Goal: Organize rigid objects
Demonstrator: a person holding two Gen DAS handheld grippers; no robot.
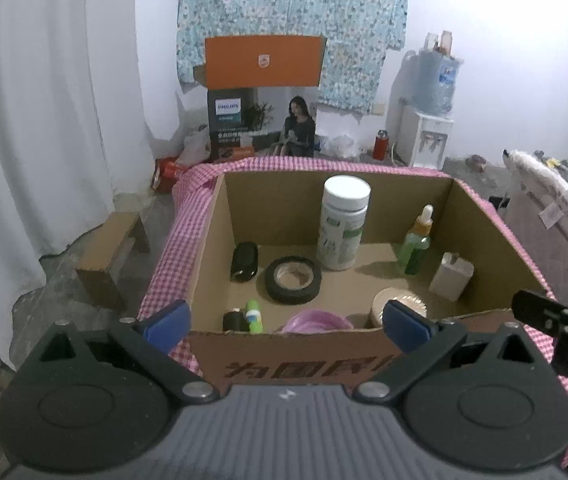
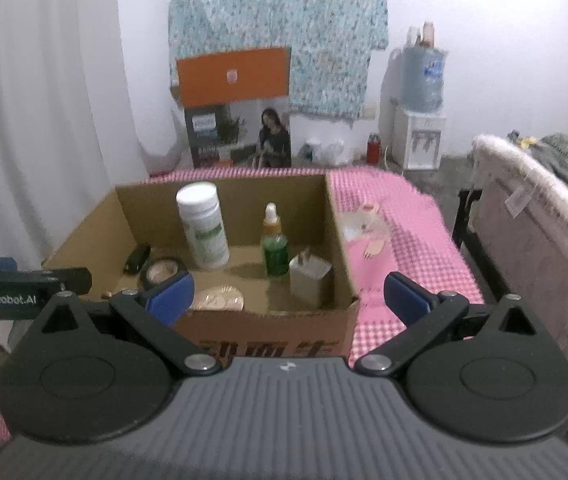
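Observation:
An open cardboard box (image 1: 284,356) (image 2: 335,216) sits on a pink checked cloth. Inside stand a white pill bottle (image 1: 343,228) (image 2: 203,226), a green dropper bottle (image 1: 417,242) (image 2: 275,242) and a white charger plug (image 1: 451,276) (image 2: 308,276). A black tape roll (image 1: 293,280) (image 2: 160,271), a black oval case (image 1: 244,261) (image 2: 136,258), a gold-lidded jar (image 1: 399,306) (image 2: 220,298), a pink ring (image 1: 317,322) and a small green tube (image 1: 252,315) lie on the box floor. My left gripper (image 1: 285,322) is open before the box's near wall. My right gripper (image 2: 287,292) is open, empty, at the box's near right corner.
A small pale toy figure (image 2: 365,226) lies on the pink cloth (image 2: 395,216) right of the box. A padded chair (image 2: 531,216) stands at the right. Behind are a printed carton (image 1: 262,124), a red flask (image 1: 380,145), a water dispenser (image 1: 427,120) and white curtains.

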